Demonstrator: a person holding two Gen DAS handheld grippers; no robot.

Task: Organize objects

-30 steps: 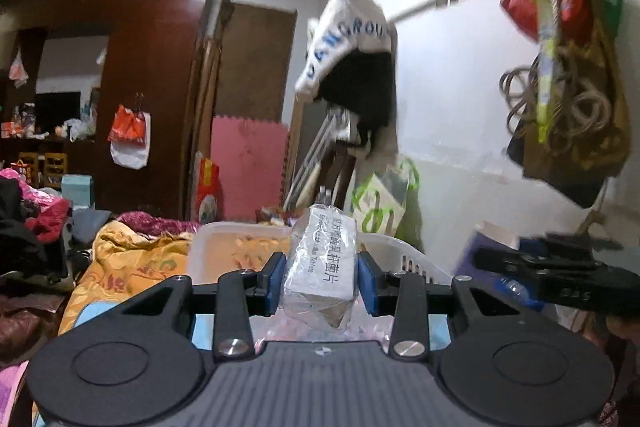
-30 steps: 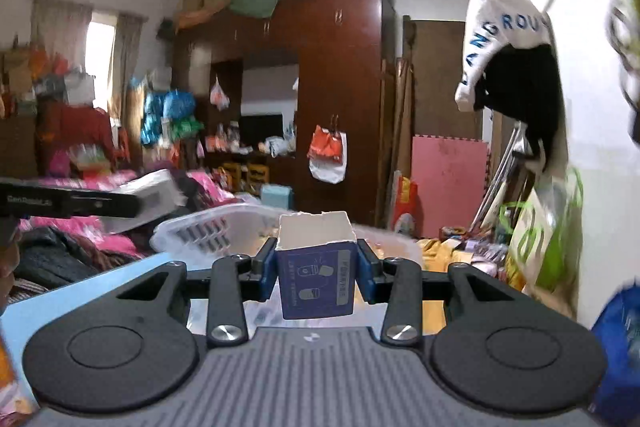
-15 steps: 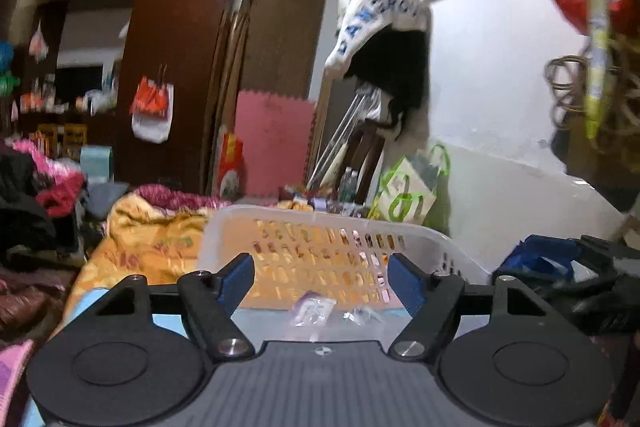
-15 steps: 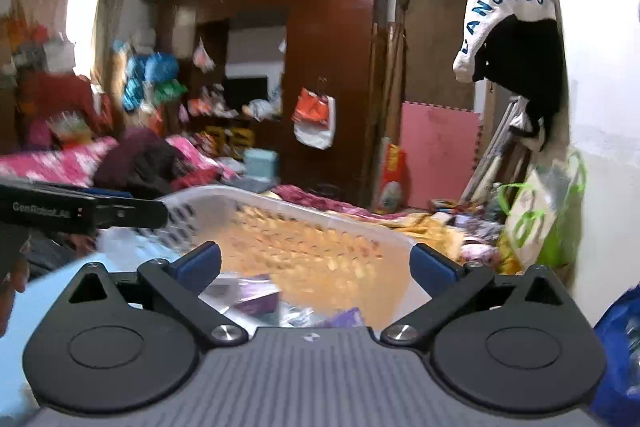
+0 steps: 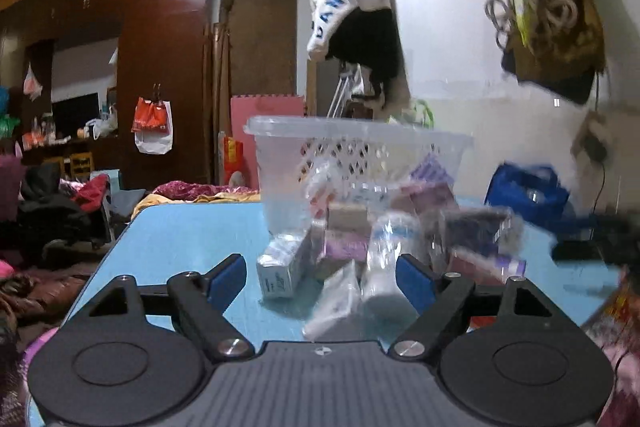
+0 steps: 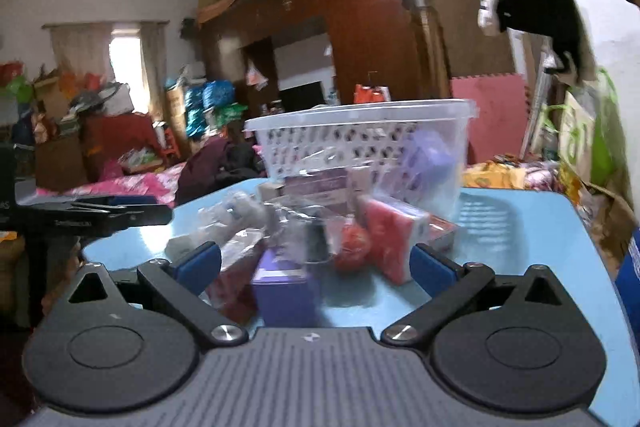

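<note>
Left tongs (image 5: 320, 277), recently opening, and right tongs (image 6: 314, 265), just narrowed slightly, both stand wide apart, gripping nothing. Beyond them, on the blue worktop (image 5: 180, 239), lies a blurred heap of packets (image 6: 320, 223), possibly boxes and bags. Behind stands the basket (image 6: 360, 131).

Basket (image 5: 280, 163): translucent white plastic, perforated wall. Counter (image 5: 180, 239): smooth light-blue surface, slight sheen. Front packets (image 5: 384, 267): clear glossy film (contents blurred). Small box (image 5: 280, 267): printed card. Wardrobe (image 5: 160, 67): glossy dark wood.
</note>
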